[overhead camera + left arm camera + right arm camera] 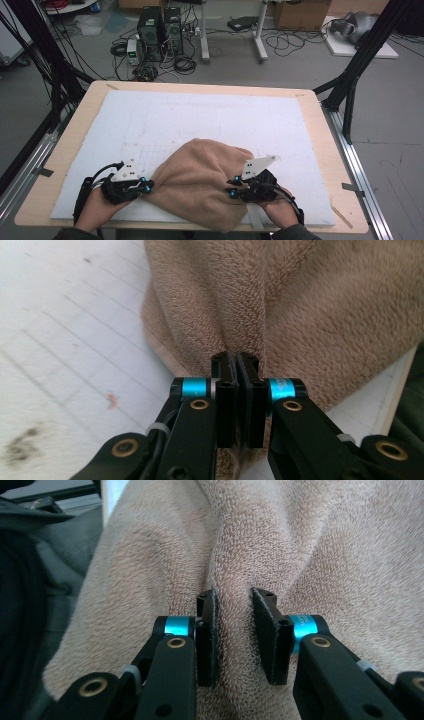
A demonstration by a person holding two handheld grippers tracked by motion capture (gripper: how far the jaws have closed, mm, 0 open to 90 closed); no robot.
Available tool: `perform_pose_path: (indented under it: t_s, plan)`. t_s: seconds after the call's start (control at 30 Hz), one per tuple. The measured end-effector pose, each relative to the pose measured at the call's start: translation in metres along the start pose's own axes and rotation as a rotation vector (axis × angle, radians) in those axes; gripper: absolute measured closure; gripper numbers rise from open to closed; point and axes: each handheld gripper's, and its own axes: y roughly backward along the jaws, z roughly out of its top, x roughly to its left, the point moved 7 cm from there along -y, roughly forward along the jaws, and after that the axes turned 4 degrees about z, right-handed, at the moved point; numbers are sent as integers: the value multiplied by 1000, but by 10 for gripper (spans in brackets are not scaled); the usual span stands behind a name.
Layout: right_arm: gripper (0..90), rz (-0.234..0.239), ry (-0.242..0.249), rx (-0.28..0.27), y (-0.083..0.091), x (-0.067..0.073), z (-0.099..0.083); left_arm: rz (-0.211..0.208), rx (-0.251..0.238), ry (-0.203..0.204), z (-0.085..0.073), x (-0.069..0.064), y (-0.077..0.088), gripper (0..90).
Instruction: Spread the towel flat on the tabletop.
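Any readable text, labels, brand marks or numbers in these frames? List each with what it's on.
None readable.
Towel: no tag or print in view.
White mat: faint pencil-like lines and stains, no letters.
Left hand-held gripper and right hand-held gripper: blue rings carry no legible marking.
PC towers on the floor: any badges too small to read.

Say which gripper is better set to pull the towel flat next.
Left. The left gripper is shut tight on a thin towel edge; the right gripper's jaws stand wider around a thick fold.

The towel [200, 182] hides its own pinched folds (under both grippers) and the mat [200, 120] beneath.
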Motion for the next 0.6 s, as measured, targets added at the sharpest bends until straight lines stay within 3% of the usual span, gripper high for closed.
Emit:
perform_pose_path:
  t_s: [0.1,0.27,0.43,0.53,0.6]
  plan:
    - [627,5,-11,-6,6,-1,6,-9,-36,21,7,6,3,829]
    - [515,-53,-18,-83,35,-12,26,-26,-103,48,28,22,11,644]
    - [478,-128,-53,-91,53,-45,33,-14,-141,62,48,40,7,573]
    - [449,-179,-77,-52,48,-68,28,3,-162,68,57,52,-2,542]
    - [414,-185,-113,-28,41,-82,21,-2,-156,82,61,59,-12,538]
